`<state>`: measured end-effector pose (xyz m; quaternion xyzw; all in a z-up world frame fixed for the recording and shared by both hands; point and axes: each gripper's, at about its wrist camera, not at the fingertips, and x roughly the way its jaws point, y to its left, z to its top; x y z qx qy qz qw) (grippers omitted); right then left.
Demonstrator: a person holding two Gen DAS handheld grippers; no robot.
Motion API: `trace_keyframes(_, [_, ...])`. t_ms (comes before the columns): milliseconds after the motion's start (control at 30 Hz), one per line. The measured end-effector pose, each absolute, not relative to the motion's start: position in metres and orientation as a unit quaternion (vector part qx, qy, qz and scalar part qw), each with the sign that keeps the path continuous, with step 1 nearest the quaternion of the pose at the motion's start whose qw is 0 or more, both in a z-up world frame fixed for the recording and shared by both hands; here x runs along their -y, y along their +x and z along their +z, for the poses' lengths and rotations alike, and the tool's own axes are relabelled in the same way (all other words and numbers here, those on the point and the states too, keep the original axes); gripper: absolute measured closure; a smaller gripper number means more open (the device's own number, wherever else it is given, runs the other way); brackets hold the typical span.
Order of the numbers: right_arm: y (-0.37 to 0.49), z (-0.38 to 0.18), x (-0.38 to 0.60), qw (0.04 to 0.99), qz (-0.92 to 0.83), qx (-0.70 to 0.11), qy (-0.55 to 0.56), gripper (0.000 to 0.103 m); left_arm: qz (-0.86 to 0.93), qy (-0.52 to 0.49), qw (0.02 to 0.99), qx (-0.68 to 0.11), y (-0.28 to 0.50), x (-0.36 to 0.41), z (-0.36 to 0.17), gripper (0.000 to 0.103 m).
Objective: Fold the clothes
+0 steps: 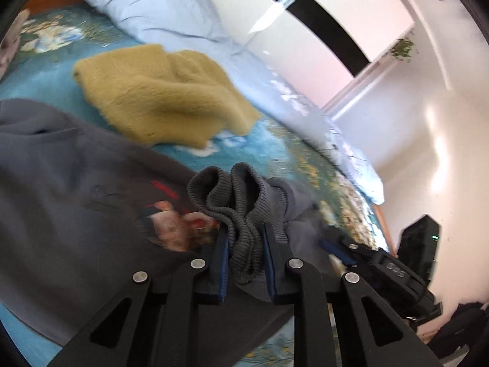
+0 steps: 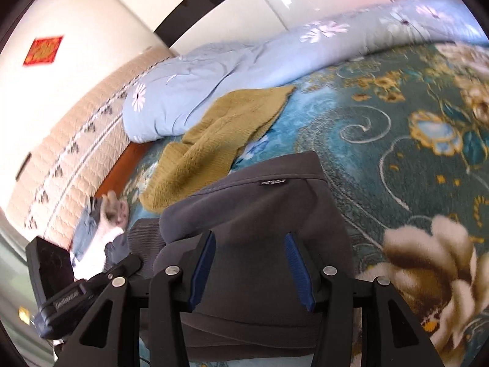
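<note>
Left gripper (image 1: 246, 241) pinching the ribbed cuff (image 1: 235, 205); right gripper (image 2: 249, 264) standing spread over the grey sweatshirt (image 2: 259, 214).

Left wrist view: closest to the lens, the blue-padded fingers are pressing together on the bunched cuff, which is poking up between and beyond them. The sweatshirt body (image 1: 76, 189), print facing up, is lying to the left of the tool on the patterned bedspread (image 1: 275, 150); a mustard knit (image 1: 159, 98) is lying further ahead.

Right wrist view: the jaws are standing apart with grey cloth beneath and between them, gripping nothing. Ahead of the tips the cloth is ending in a straight edge bearing a small label.

Judgement: a sleeve fold is in hand; carrying the cuff across the body calls for keeping the pinch firm and the body flat.
</note>
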<state>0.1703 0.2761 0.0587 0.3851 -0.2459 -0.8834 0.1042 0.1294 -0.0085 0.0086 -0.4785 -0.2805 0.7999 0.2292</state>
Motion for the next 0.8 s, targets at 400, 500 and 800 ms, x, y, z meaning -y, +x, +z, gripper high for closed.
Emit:
trace_keyframes(400, [0.157,0.034,-0.259,0.085,-0.867,0.186,0.455,0.052,0.802,-0.474,0.228,0.284,0.133,0.020,0.005,0.076])
trace_keyframes(500, [0.158,0.036,-0.266,0.088,-0.866,0.204,0.447,0.052,0.818,-0.453,0.237,0.263,0.143,0.022,0.018,0.074])
trace_keyframes(800, [0.157,0.036,-0.268,0.090,-0.868,0.216,0.439,0.052,0.892,-0.326,0.106,0.294,0.185,0.137,0.066,0.061])
